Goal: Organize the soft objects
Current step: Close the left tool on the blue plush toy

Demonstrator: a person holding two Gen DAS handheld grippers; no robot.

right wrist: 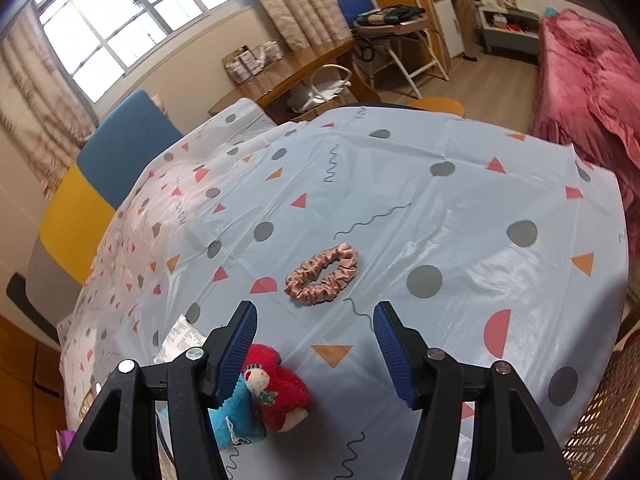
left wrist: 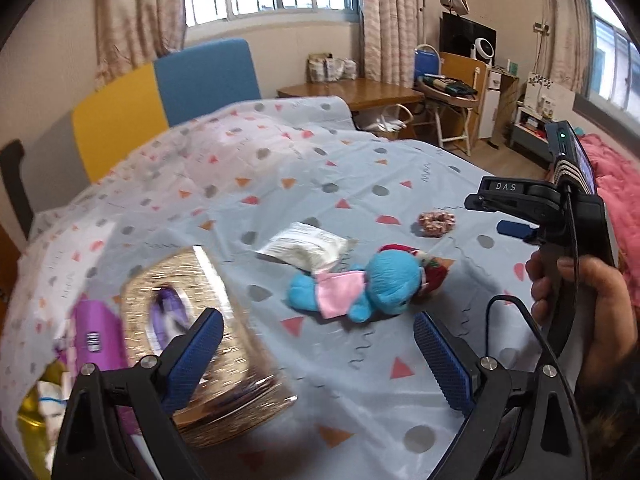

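- Left wrist view: the left gripper point(left wrist: 318, 354) has its jaws apart and holds nothing. On the tablecloth point(left wrist: 360, 392) lie one blue plush toy point(left wrist: 360, 286), one white packet point(left wrist: 306, 245) and one scrunchie point(left wrist: 437, 222), all loose; one gold basket point(left wrist: 224, 320) stands beside them. Sorting looks barely begun.
- Right wrist view: the right gripper point(right wrist: 314, 342) is also apart and empty, just above the toy, with the single scrunchie near ahead.

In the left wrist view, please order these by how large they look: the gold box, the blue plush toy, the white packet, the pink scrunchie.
1. gold box, though it is nearest the camera, which enlarges it
2. blue plush toy
3. white packet, looking only slightly smaller than the toy
4. pink scrunchie, farthest away
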